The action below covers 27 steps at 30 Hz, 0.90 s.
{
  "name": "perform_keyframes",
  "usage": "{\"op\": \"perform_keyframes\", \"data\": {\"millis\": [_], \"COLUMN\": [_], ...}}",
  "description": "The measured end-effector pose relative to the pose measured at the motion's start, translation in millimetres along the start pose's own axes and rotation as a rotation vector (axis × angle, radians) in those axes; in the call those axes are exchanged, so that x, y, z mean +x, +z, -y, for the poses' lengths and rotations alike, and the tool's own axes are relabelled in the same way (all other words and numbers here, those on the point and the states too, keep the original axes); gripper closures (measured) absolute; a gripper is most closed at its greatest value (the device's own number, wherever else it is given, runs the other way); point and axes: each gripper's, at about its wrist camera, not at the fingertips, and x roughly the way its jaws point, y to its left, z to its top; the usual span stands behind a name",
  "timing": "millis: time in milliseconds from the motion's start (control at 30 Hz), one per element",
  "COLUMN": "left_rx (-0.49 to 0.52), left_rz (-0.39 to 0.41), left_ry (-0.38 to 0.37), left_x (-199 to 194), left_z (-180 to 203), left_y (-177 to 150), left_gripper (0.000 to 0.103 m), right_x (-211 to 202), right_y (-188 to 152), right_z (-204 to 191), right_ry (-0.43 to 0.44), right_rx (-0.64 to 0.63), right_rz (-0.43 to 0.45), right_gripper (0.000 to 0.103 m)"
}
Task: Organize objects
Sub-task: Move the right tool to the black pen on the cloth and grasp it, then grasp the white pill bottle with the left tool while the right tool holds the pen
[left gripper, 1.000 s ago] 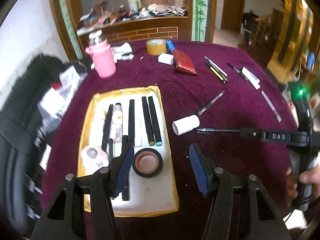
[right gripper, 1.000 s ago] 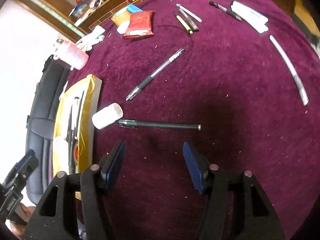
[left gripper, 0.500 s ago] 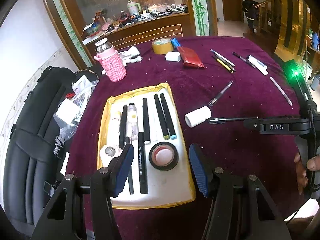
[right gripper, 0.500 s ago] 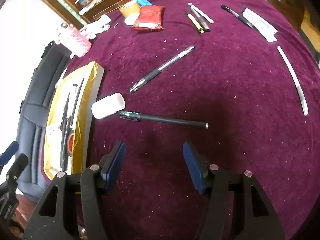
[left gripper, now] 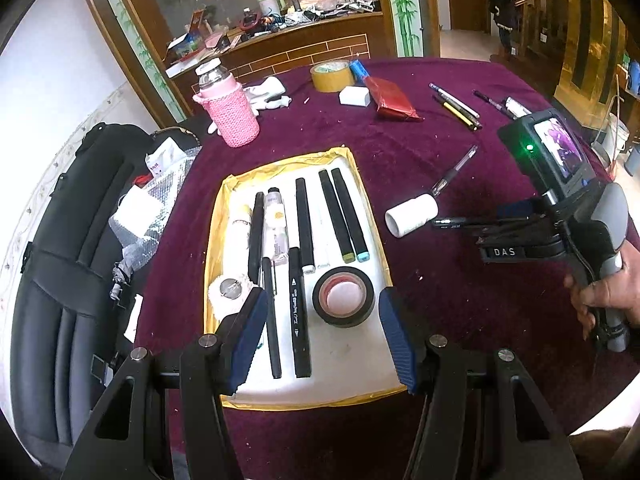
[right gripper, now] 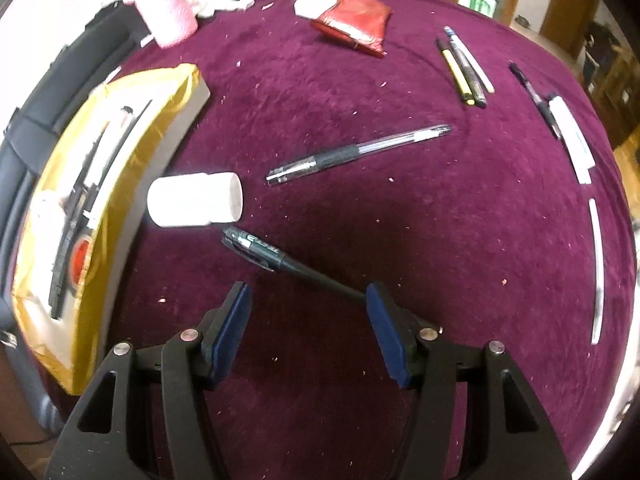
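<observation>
On the left, the left gripper (left gripper: 320, 334) waits over the yellow tray (left gripper: 224, 200), its fingers spread wide and holding nothing. Just right of the tray lies the white bottle (right gripper: 195, 199). The right gripper (right gripper: 307, 330) has come down closer to the black pen (right gripper: 280, 258) on the worktop (right gripper: 400, 240). Its fingers are spread too, one already at the pen's tail. I think a pinch comes next, then the tray.
</observation>
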Motion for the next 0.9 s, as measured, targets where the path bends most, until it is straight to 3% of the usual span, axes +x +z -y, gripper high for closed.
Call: {"op": "perform_keyframes", "data": {"millis": [100,200,333,467,733,900], "left_rx": [-0.001,-0.003,-0.001,-0.051,-0.049,0.080], "left_rz": [-0.015,-0.028,-0.040,-0.074,-0.058,-0.027], "left_ry": [-0.007,-0.023,-0.040,-0.125,-0.202,-0.229], "left_x": [4.7,9.3,14.6,28.3,52.8,68.2], "left_z": [-0.2,-0.4,0.7,-7.4,-4.0,31.2], "left_y": [-0.3,0.6,1.2,5.1,37.6,60.9], "left_gripper": [0.051,0.051,0.051,0.051,0.051,0.051], "right_x": [2.8,7.4,6.7,4.0,-8.9,-20.0], "right_y": [3.1,2.7,1.5,-0.3,-24.9,-49.0], "right_z": [-5.4,-7.1,-0.9,17.4,52.6,78.5], "right_ry": [-0.019,-0.024,-0.020,0.028,0.037,0.045], "right_rx": [-0.030,-0.043,-0.021,0.064,0.171,0.249], "right_rz": [-0.006,-0.028,-0.027,-0.045,-0.065,-0.072], "right_gripper": [0.045,0.070,0.081,0.094,0.096,0.096]}}
